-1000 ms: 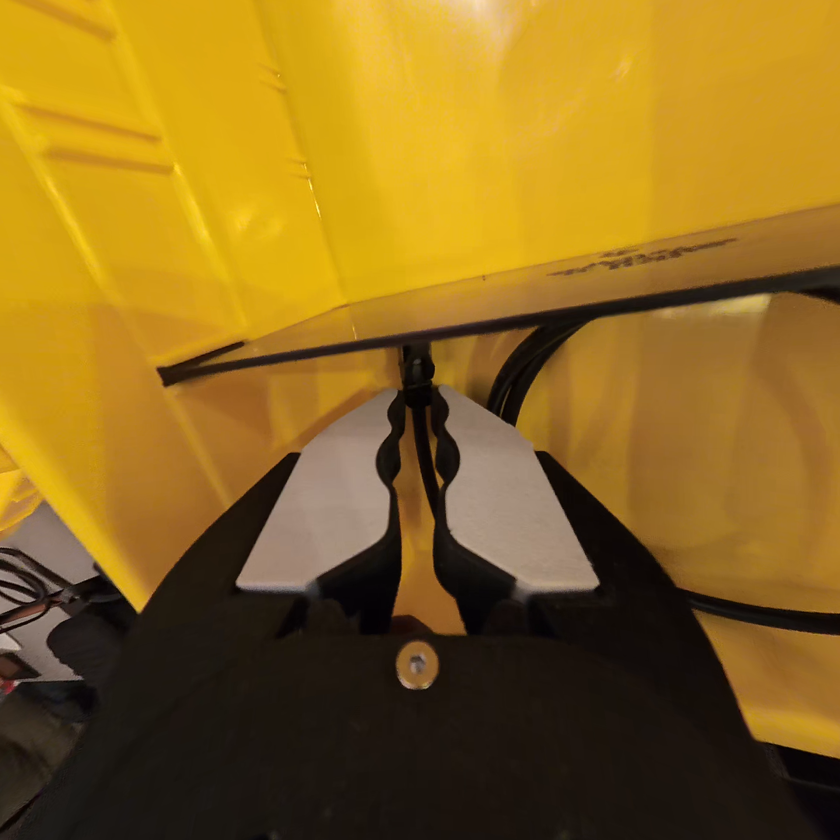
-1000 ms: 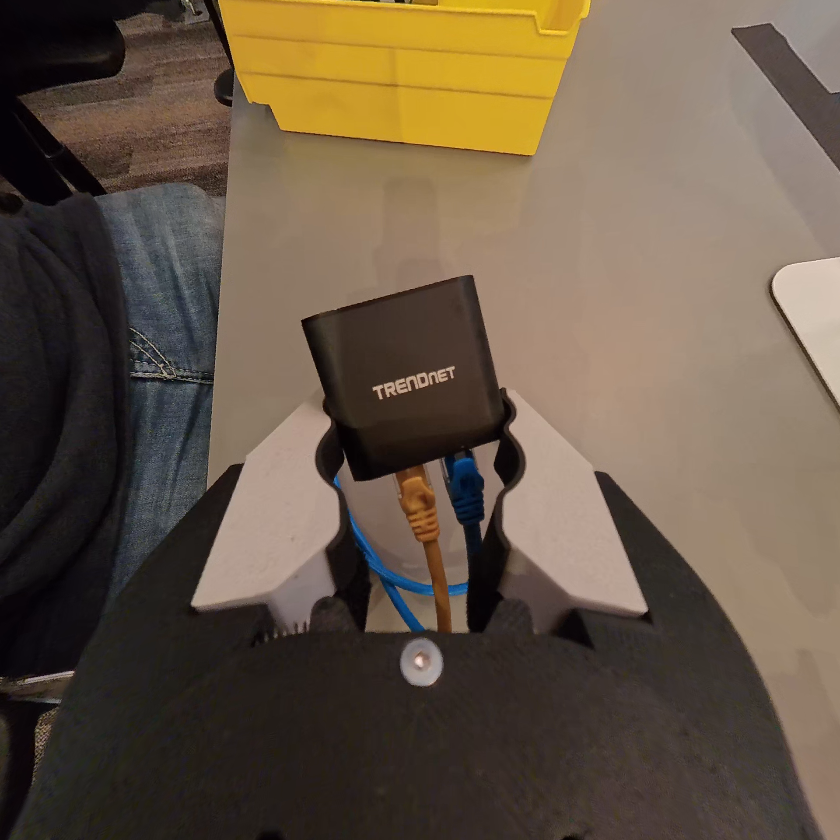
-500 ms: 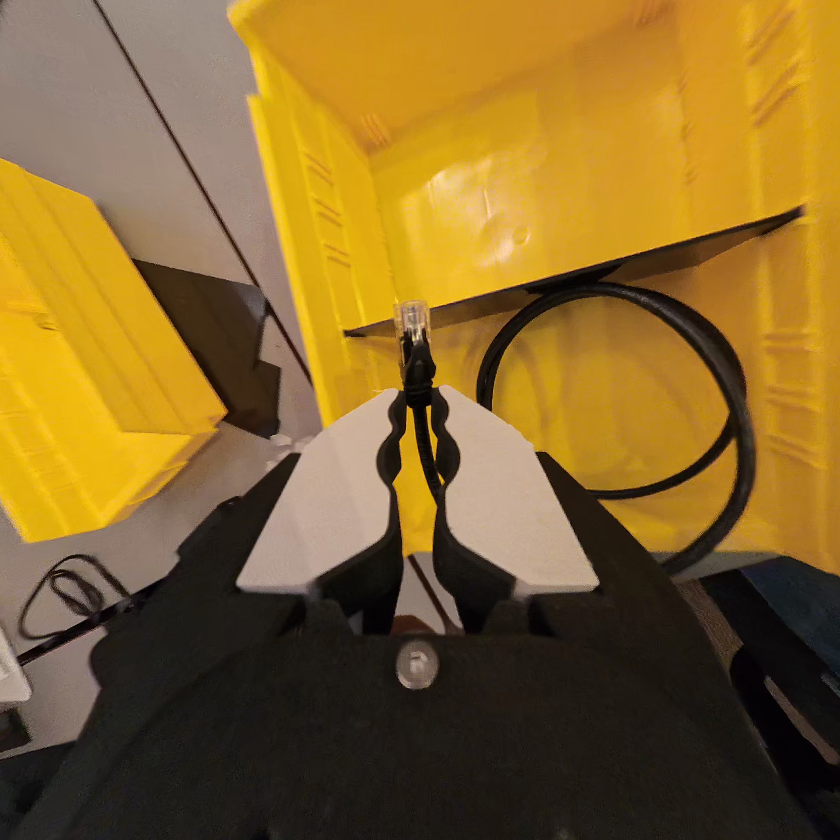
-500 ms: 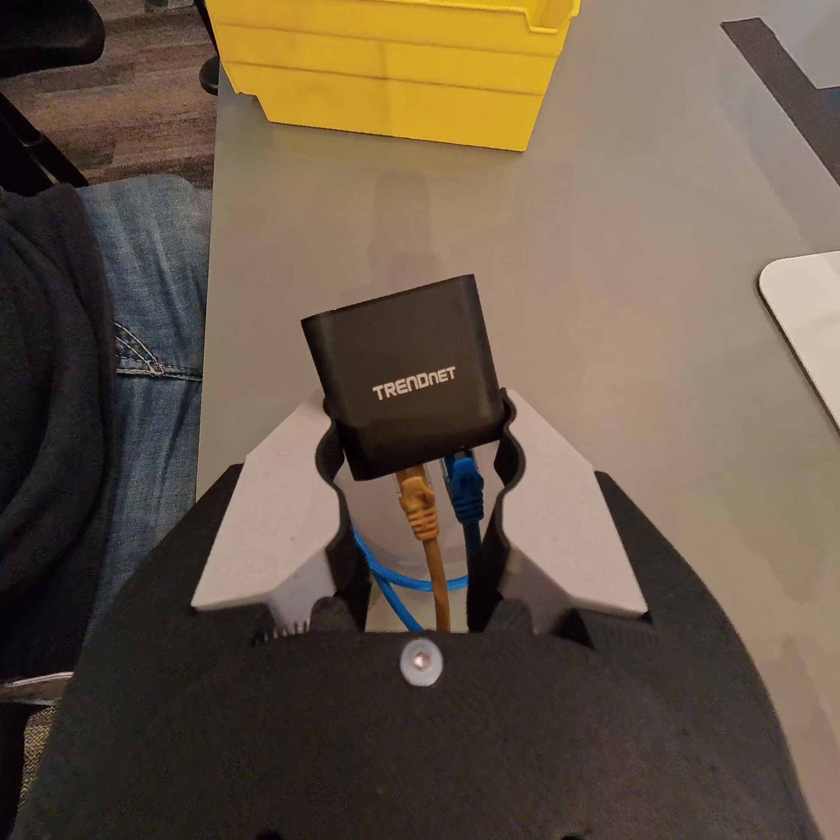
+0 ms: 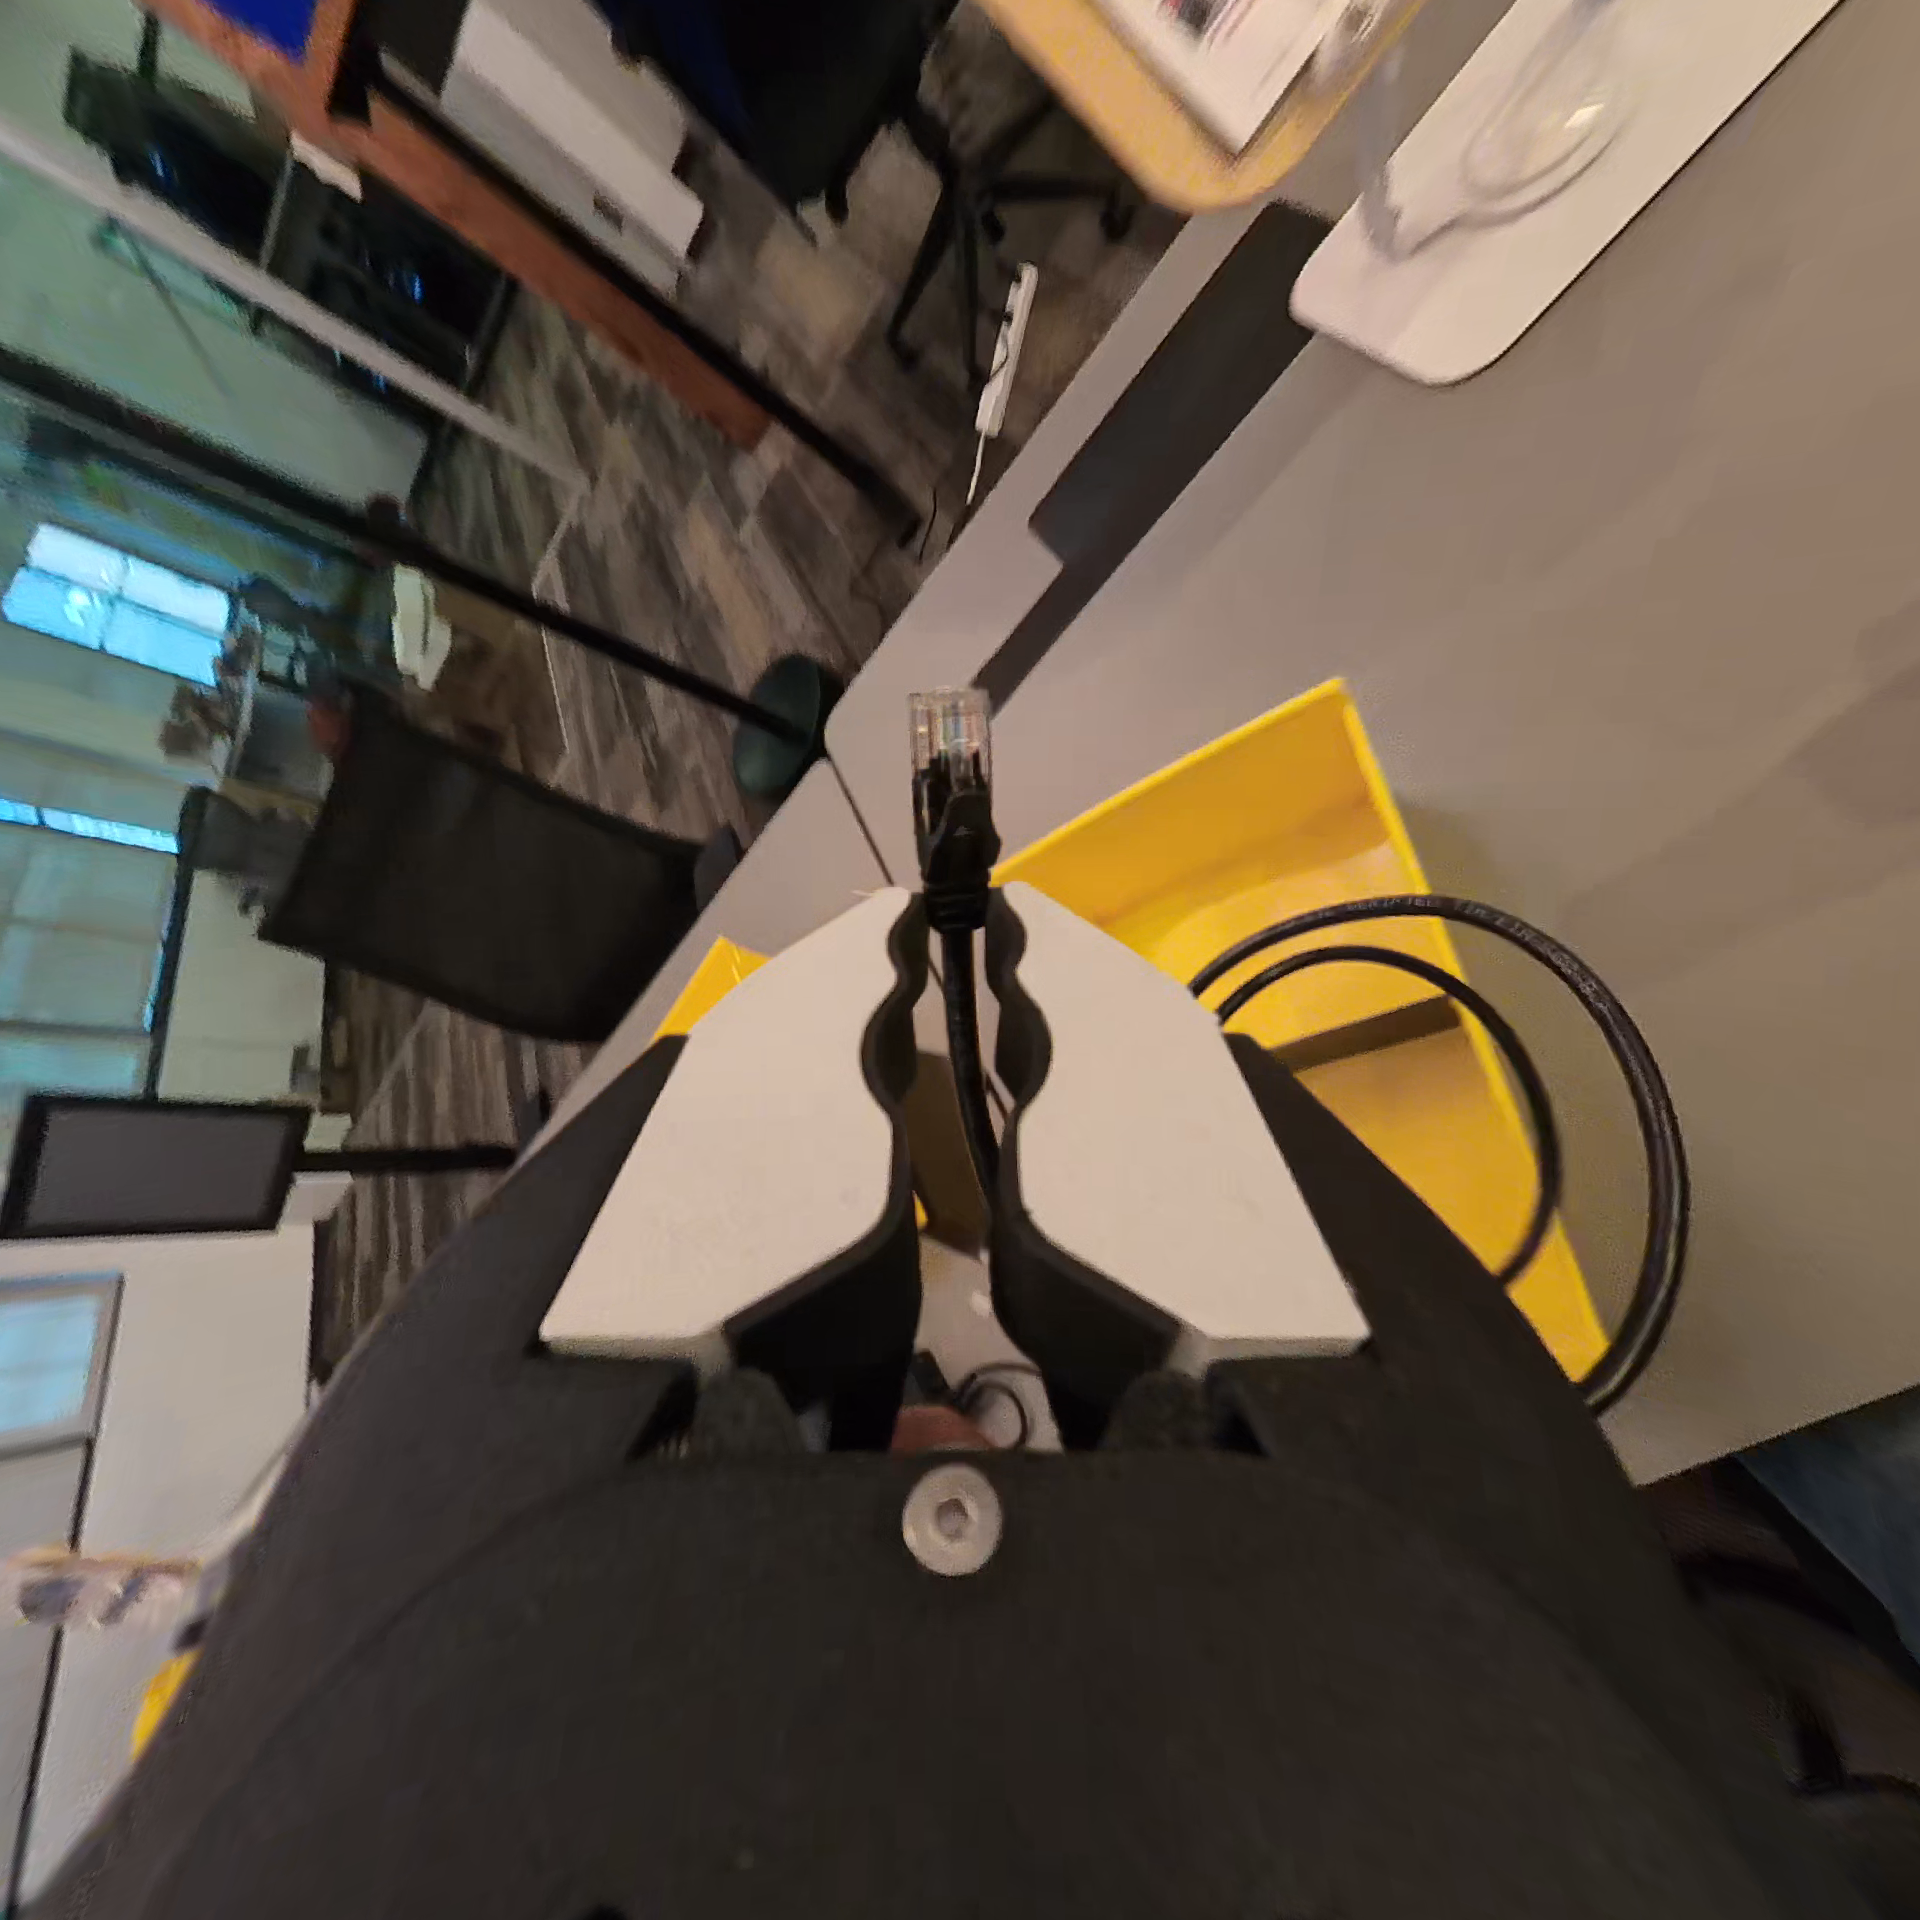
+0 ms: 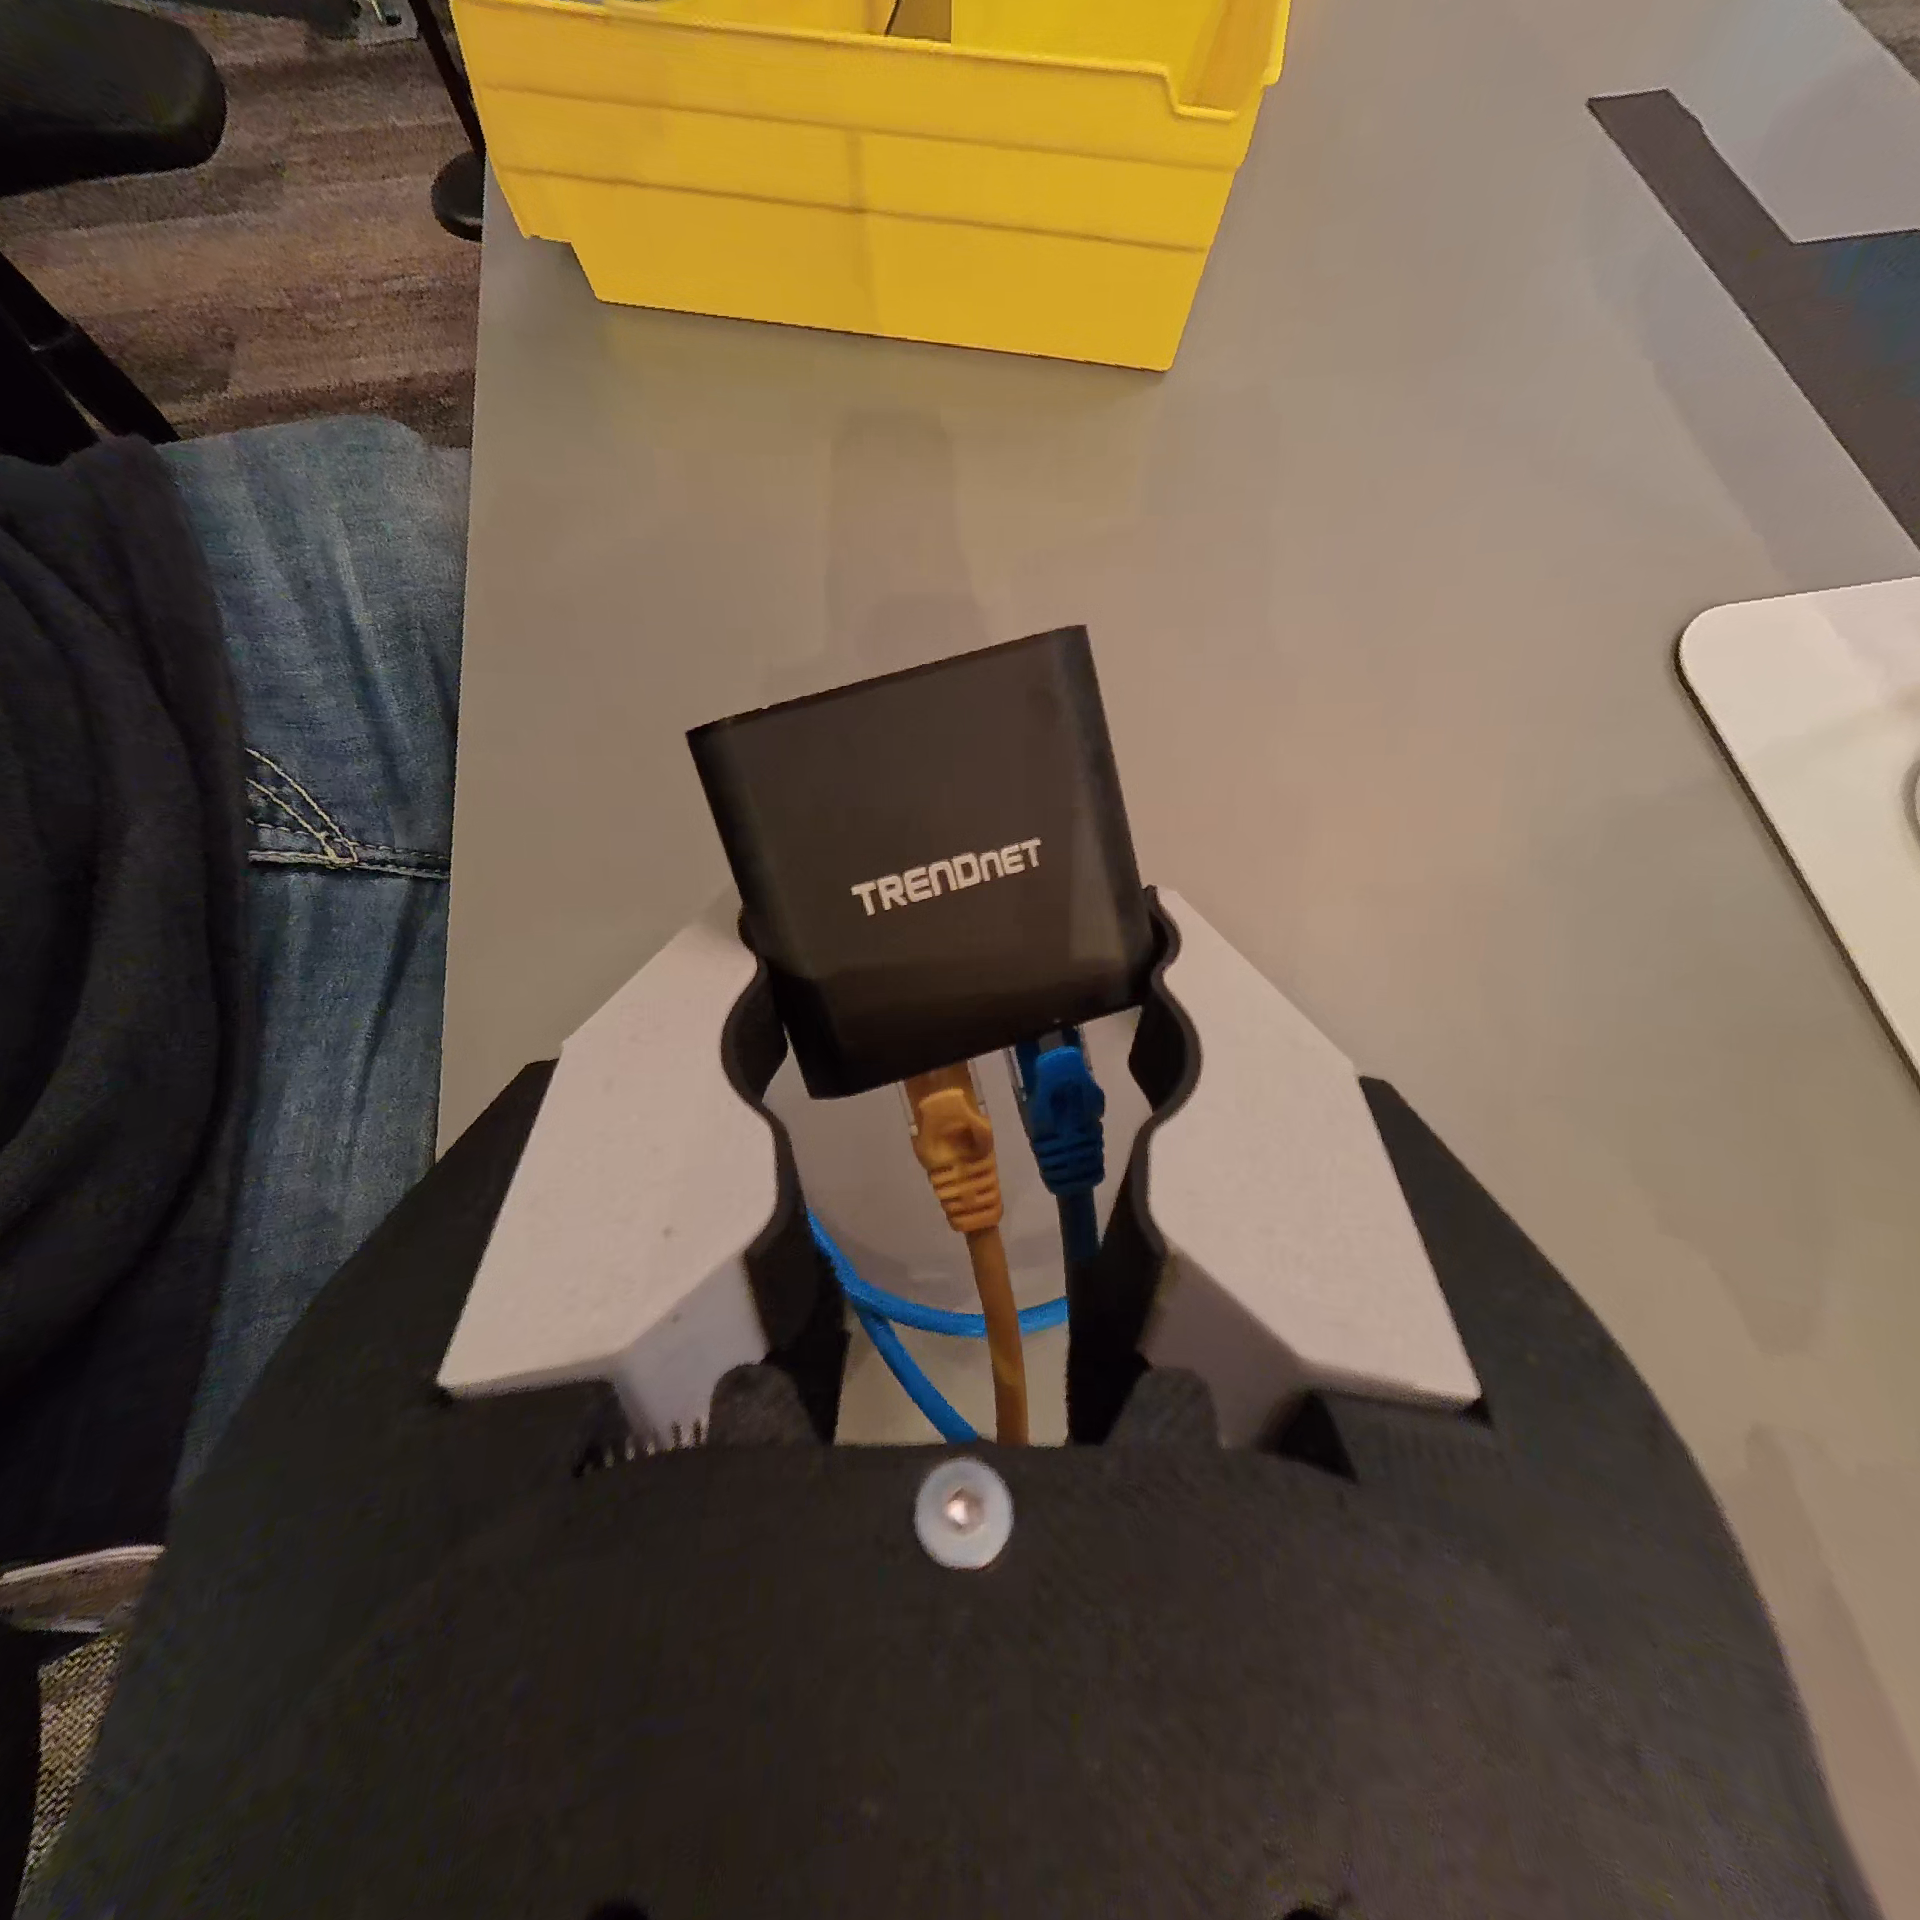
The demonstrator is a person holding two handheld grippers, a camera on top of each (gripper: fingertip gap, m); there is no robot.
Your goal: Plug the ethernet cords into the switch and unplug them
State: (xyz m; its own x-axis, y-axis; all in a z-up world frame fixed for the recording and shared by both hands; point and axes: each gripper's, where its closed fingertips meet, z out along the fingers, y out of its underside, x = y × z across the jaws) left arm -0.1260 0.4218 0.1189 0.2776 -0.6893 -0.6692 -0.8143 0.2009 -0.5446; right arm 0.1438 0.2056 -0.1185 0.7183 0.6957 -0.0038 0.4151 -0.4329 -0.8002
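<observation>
My left gripper (image 5: 954, 906) is shut on a black ethernet cord (image 5: 961, 997) just behind its clear plug (image 5: 945, 732), which points forward, above the yellow bin (image 5: 1340, 1049). The cord's loop (image 5: 1621, 1122) trails down over the bin. My right gripper (image 6: 951, 920) is shut on the sides of a small black switch (image 6: 925, 831) and holds it over the grey table (image 6: 1351, 623). An orange cord (image 6: 961, 1153) and a blue cord (image 6: 1060, 1122) are plugged into the switch's near face, between the fingers.
A yellow bin (image 6: 862, 197) stands at the table's far edge in the right wrist view. A white mat (image 6: 1829, 769) lies at the right. A person's leg in jeans (image 6: 312, 779) is at the left beside the table edge. Chairs and desks stand beyond the table (image 5: 1558, 623). The grippers' ends are close to 40 centimetres from one another.
My left gripper has lifted the black cord's plug out of the yellow bin and swung up and away, so the room and table now show. The right gripper has held the switch nearly still.
</observation>
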